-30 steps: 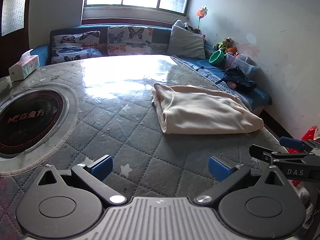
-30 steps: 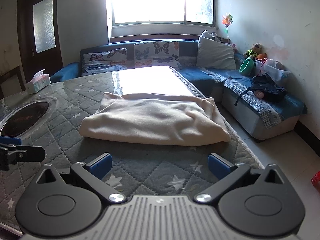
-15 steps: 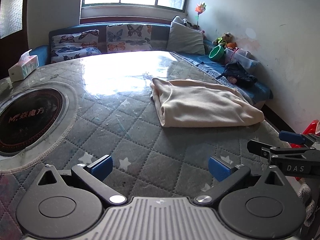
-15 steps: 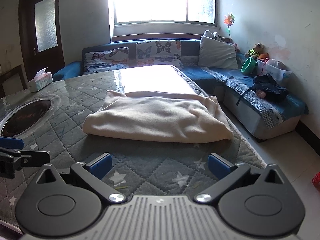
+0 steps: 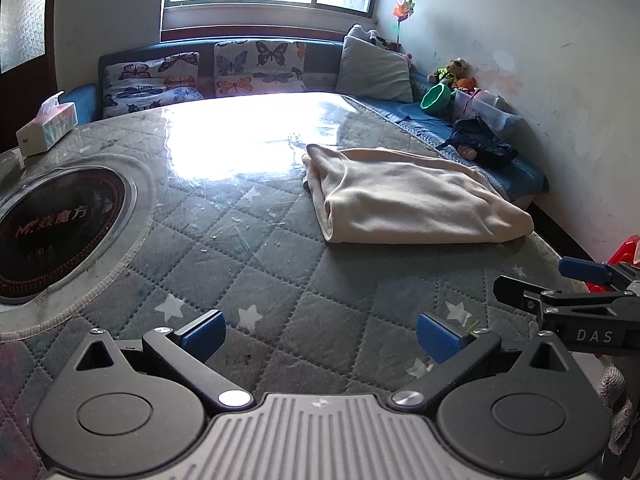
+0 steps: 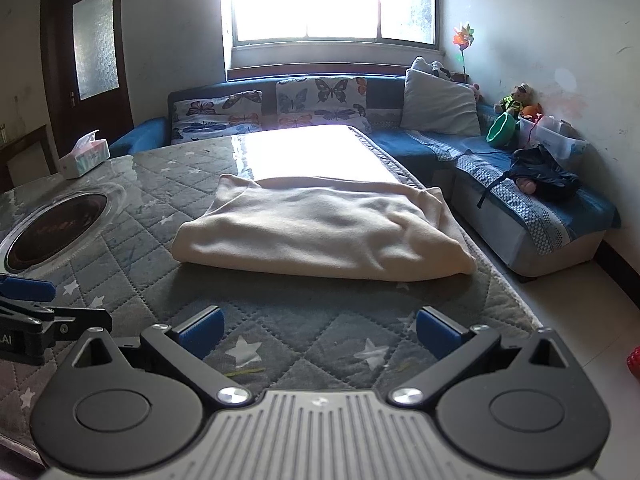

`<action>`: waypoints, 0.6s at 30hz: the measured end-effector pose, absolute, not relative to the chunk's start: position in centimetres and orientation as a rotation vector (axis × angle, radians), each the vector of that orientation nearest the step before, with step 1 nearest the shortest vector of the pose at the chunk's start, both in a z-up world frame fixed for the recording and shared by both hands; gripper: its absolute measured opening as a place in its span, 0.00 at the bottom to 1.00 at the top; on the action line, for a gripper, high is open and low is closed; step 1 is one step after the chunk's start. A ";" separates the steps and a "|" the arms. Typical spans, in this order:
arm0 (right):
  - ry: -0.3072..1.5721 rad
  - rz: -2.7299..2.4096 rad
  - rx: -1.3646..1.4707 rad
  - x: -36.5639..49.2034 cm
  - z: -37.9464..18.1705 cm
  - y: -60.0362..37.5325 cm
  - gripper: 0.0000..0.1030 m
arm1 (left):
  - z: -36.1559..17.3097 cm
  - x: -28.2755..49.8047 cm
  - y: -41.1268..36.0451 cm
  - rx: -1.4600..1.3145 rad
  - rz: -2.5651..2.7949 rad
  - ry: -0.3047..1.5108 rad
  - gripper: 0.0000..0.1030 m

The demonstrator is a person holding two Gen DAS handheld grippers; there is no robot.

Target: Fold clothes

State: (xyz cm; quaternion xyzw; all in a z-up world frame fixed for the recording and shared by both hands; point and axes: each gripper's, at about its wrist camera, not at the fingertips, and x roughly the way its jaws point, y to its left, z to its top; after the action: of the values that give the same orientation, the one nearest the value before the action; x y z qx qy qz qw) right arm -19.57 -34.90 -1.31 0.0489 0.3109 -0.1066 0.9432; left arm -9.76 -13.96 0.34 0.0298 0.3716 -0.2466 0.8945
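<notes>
A cream garment lies folded into a thick rectangle on the quilted table cover, toward the table's right edge. In the right wrist view the same cream garment sits straight ahead. My left gripper hovers over the cover well short of the garment, open and holding nothing. My right gripper is also open and empty, a little in front of the garment's near edge. The right gripper's fingers show at the right side of the left wrist view; the left gripper's fingers show at the left of the right wrist view.
A round dark hotplate is set into the table at left. A tissue box stands at the far left corner. A blue sofa with cushions, a dark garment, a green bowl and toys runs along the window and right wall.
Both grippers have drawn back slightly from the folded garment and stayed open. The garment has not moved.
</notes>
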 end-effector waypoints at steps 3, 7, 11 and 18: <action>0.637 -0.217 0.098 -19.5 -1.4 -34.9 1.00 | 0.3 -9.6 -14.0 0.064 -0.513 0.773 1.00; 0.640 -0.216 0.097 -19.3 -1.4 -34.9 1.00 | 0.3 -9.4 -14.0 0.063 -0.509 0.777 1.00; 0.642 -0.214 0.095 -19.2 -1.5 -34.8 1.00 | 0.2 -9.4 -14.2 0.067 -0.509 0.777 1.00; 0.648 -0.212 0.097 -19.0 -1.6 -34.8 1.00 | 0.2 -9.2 -14.5 0.079 -0.516 0.774 1.00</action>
State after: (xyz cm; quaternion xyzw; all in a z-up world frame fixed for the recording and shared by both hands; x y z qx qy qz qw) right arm -19.00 -34.84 -1.63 0.0475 0.3177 -0.1040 0.9413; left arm -9.23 -14.49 0.16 0.0378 0.3731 -0.2490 0.8930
